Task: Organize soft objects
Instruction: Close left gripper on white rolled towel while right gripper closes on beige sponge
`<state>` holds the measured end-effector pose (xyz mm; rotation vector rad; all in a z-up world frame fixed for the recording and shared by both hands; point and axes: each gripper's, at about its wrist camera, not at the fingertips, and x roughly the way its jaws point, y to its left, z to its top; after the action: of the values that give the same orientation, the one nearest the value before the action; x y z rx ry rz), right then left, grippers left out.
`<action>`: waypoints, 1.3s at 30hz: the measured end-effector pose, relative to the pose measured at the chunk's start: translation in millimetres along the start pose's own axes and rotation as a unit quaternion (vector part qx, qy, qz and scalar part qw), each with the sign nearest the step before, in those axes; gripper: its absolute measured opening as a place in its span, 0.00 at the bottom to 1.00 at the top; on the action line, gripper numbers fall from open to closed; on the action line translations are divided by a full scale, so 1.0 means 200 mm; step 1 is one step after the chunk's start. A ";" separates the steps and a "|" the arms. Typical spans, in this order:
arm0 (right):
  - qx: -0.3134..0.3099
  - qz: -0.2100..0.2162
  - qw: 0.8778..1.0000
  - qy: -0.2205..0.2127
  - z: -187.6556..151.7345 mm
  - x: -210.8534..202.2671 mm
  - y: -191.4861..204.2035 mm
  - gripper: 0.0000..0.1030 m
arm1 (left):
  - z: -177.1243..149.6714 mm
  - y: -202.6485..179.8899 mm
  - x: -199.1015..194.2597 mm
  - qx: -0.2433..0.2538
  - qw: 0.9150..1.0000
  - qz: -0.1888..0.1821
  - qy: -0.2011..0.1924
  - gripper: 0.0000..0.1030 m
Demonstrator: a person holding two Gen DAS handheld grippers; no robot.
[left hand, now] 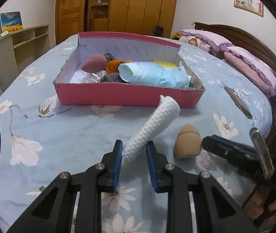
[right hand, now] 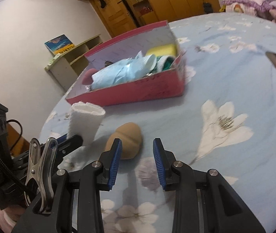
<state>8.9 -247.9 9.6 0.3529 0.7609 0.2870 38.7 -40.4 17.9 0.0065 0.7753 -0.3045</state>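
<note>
Grippers: two, each with blue pads on black fingers.
Left gripper: holds the lower end of a white rolled cloth between its pads; the roll leans up and to the right, its top end toward the box.
Right gripper: jaws apart, nothing between them; it hangs low over the bed.
Tan sponges: one, egg-shaped with a groove, lying on the sheet. In the right wrist view it sits just ahead of the right gripper's left pad, partly hidden by it and left of the gap. In the left wrist view the sponge lies just right of the white roll, with a finger of the right gripper close beside it; whether they touch is unclear.
Boxes: one pink box, open at the top, white inside, standing on the bed beyond both grippers.
Box contents: one dark pink sponge at the left end, one orange knitted piece, one grey knitted piece, one light blue folded cloth across the middle, one yellow piece at the far right corner, and something green at the right end.
Bed: one, with a blue flowered sheet.
Pillows: two with purple frills, along the headboard at the right.
Metal clips: one, clamped on the right gripper's body.
</note>
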 end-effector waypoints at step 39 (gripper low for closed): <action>0.012 0.069 0.997 0.027 -0.01 0.24 0.10 0.30 | 0.05 0.10 0.04 -0.064 0.997 -0.045 -0.009 0.12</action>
<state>39.1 -210.7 -12.7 0.4229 0.7944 0.4192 55.8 -24.7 17.5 -0.1512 0.7778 -0.3388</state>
